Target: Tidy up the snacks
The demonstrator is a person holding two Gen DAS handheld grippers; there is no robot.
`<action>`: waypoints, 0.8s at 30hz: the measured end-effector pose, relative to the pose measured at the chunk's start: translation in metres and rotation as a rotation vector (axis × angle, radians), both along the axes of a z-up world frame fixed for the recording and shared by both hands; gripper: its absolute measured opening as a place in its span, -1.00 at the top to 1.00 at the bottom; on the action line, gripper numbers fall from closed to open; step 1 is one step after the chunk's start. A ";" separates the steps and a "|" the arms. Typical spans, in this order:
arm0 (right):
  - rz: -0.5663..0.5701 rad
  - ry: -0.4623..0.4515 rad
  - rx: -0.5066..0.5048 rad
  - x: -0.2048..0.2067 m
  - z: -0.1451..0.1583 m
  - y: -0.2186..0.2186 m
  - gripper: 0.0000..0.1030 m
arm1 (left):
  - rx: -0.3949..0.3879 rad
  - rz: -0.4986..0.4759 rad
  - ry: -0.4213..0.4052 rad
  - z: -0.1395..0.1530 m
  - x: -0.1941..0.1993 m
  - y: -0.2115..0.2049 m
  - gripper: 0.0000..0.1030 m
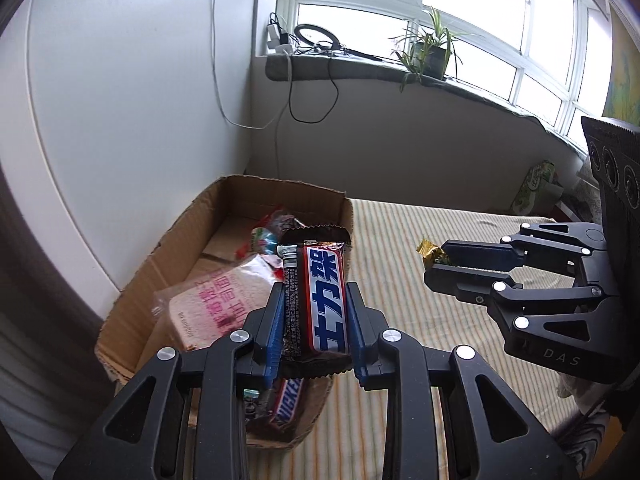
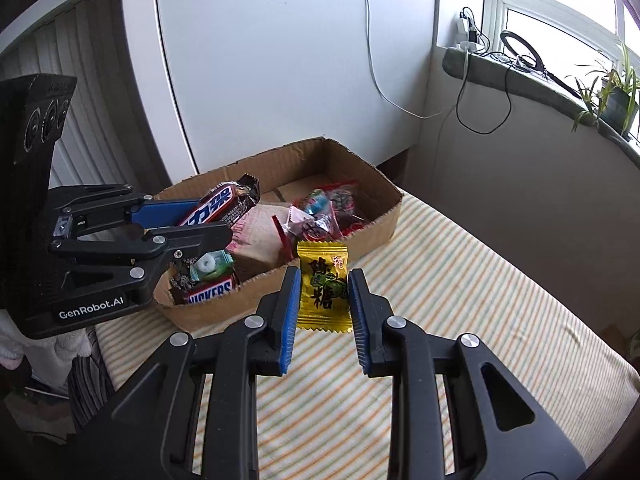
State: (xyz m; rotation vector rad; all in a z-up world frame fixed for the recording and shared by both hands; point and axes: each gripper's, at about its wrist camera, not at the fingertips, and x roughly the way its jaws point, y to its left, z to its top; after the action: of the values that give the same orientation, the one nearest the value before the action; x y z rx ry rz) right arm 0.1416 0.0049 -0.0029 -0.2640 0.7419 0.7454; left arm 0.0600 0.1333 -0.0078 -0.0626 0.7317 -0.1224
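My left gripper (image 1: pixel 314 292) is shut on a Snickers bar (image 1: pixel 324 300) and holds it above the near end of a cardboard box (image 1: pixel 160 264). It also shows in the right wrist view (image 2: pixel 218 220), over the box (image 2: pixel 384 220). My right gripper (image 2: pixel 324 276) is shut on a yellow candy packet (image 2: pixel 324 286), held above the striped cloth just outside the box's near wall. In the left wrist view the right gripper (image 1: pixel 434 258) shows with the candy (image 1: pixel 430 252) at its tips. The box holds another Snickers bar (image 2: pixel 210 292), a pink bread pack (image 1: pixel 208 304) and several small sweets (image 2: pixel 320 216).
The box stands on a striped cloth (image 2: pixel 460 292) against a white panel (image 2: pixel 280 60). A windowsill with cables, a ring light (image 1: pixel 316 36) and a potted plant (image 1: pixel 428 52) runs behind. A green bag (image 1: pixel 536 188) lies at the far right.
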 end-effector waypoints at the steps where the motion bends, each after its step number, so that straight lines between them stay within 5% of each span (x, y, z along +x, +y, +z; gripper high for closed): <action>1: 0.006 0.003 0.001 0.000 0.000 0.005 0.51 | -0.002 0.008 -0.001 0.000 -0.002 0.004 0.48; 24: 0.053 0.019 -0.020 0.020 -0.005 0.075 0.51 | -0.012 0.093 -0.014 -0.001 -0.009 0.050 0.48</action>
State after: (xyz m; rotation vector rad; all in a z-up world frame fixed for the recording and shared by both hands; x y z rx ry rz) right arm 0.1611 0.0803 -0.0080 -0.2964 0.7630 0.7916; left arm 0.0507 0.1831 -0.0093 -0.1066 0.7125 -0.0380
